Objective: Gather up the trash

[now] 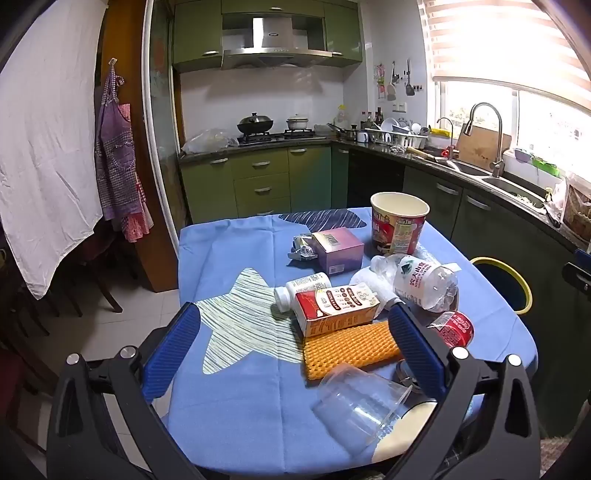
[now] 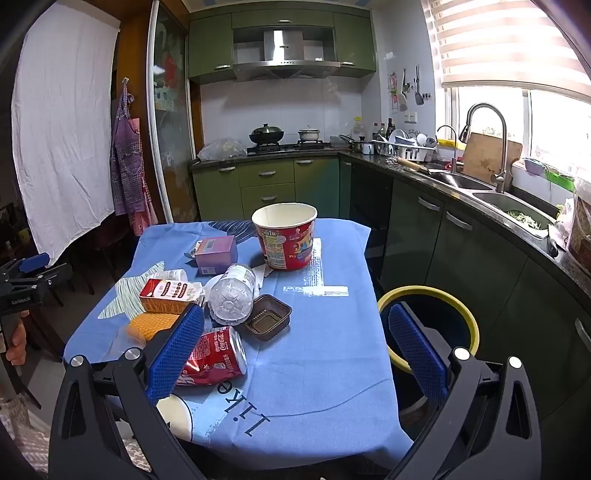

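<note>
Both hand-held grippers gape empty above the littered surface (image 2: 314, 332).
Left hand-held gripper (image 1: 295, 350) probably targets the carton (image 1: 336, 308); right hand-held gripper (image 2: 295, 347) waits beside the bin (image 2: 469, 321).

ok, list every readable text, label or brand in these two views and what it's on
"Coca-Cola": red can lying on the table.
"Like", seen upside down: blue tablecloth.
"农夫山泉", partly legible: label of the clear water bottle.
Barcode, digits too small: purple box.
Milk carton, white pill bottle, red noodle cup: print too small or blurred.
Range hood badge: unreadable.
</note>
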A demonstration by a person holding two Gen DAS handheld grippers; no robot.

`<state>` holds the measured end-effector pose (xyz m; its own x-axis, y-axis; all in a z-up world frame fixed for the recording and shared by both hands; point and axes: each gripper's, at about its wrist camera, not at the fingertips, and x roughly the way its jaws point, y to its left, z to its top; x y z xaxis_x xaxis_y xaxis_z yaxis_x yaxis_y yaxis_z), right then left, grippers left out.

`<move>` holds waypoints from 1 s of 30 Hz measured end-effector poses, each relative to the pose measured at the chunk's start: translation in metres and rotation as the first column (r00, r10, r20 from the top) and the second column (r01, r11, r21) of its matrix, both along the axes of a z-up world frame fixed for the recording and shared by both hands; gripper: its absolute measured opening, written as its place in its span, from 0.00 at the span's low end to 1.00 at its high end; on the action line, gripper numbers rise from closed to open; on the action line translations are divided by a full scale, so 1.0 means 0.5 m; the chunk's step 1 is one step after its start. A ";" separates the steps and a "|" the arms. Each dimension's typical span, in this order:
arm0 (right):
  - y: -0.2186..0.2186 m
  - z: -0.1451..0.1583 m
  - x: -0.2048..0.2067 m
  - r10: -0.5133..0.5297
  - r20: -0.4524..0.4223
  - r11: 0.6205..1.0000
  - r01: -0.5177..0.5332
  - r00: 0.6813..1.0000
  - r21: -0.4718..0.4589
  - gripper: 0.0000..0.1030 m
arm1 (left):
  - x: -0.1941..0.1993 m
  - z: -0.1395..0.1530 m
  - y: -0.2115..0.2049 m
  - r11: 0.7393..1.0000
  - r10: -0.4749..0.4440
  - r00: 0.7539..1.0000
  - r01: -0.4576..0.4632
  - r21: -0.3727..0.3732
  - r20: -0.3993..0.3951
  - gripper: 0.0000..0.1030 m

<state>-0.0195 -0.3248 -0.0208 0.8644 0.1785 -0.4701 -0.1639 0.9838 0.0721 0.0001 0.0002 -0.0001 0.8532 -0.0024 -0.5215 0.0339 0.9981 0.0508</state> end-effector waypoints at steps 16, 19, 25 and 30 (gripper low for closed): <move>0.001 -0.003 0.003 0.000 -0.004 1.000 0.000 1.000 -0.003 0.96 | -0.006 0.002 -0.014 0.999 -0.029 1.000 0.029 0.014 0.006 0.94; 0.001 -0.003 0.003 0.000 -0.004 1.000 0.000 1.000 -0.003 0.96 | -0.006 0.002 -0.017 0.999 -0.035 0.999 0.034 0.018 0.005 0.94; 0.001 -0.004 0.005 -0.001 -0.005 1.000 0.001 1.000 -0.002 0.96 | -0.007 0.002 -0.020 0.999 -0.036 0.999 0.036 0.017 0.004 0.94; 0.001 -0.004 0.006 0.000 -0.006 1.000 0.000 1.000 -0.002 0.96 | -0.007 0.003 -0.020 0.999 -0.038 0.999 0.038 0.016 0.003 0.94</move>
